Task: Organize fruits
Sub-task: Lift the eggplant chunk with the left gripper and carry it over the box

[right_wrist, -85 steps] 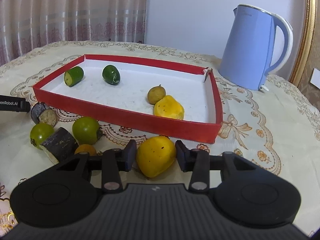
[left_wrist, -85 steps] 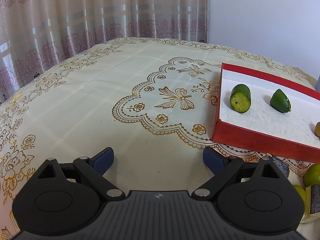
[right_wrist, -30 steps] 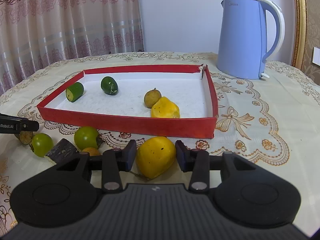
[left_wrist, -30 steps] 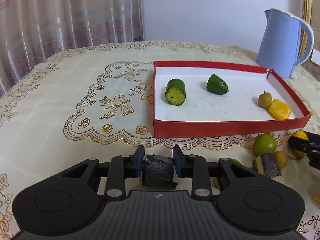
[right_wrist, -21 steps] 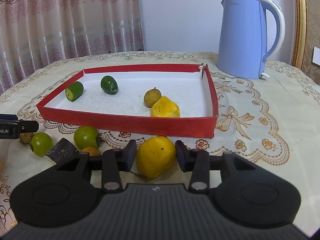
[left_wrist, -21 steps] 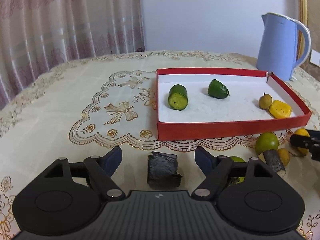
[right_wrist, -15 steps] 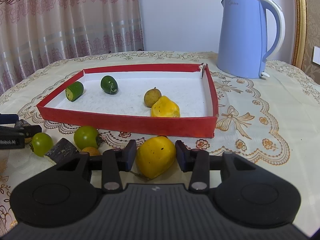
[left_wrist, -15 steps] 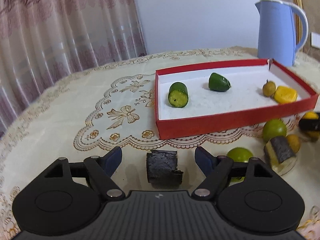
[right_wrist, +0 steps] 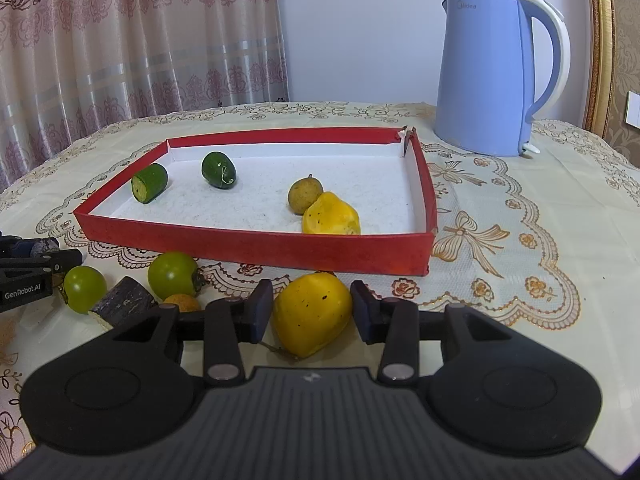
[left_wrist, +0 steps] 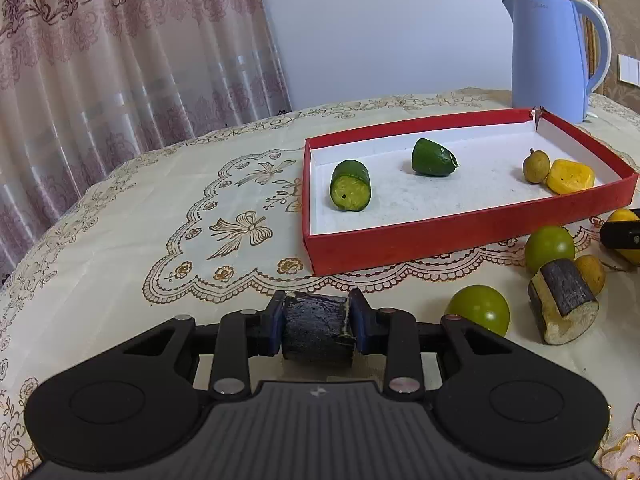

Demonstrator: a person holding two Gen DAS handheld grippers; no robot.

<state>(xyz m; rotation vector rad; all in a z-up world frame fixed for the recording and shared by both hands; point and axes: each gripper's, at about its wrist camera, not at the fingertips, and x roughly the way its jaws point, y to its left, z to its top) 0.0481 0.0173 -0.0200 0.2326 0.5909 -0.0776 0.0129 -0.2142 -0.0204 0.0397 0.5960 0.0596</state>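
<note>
My left gripper (left_wrist: 316,314) is shut on a dark-skinned chunk (left_wrist: 316,334) just above the tablecloth, in front of the red tray's (left_wrist: 440,236) near-left corner. In the tray lie a cut cucumber piece (left_wrist: 351,185), a green end piece (left_wrist: 434,158), a small brown fruit (left_wrist: 536,166) and a yellow piece (left_wrist: 570,176). My right gripper (right_wrist: 312,306) is shut on a yellow fruit (right_wrist: 312,316) before the tray's (right_wrist: 256,246) front wall. At that view's left edge the left gripper (right_wrist: 30,260) shows.
Loose on the cloth lie two green round fruits (left_wrist: 480,310) (left_wrist: 549,244), a second dark-skinned chunk (left_wrist: 564,300) and a small orange fruit (left_wrist: 592,272). A blue kettle (right_wrist: 492,80) stands behind the tray's far right corner. Curtains hang beyond the table's far edge.
Half a second ago the left jaws stood wide around the dark chunk; now they have shut on it, and the left view has tilted. The right gripper and its yellow fruit have not moved.
</note>
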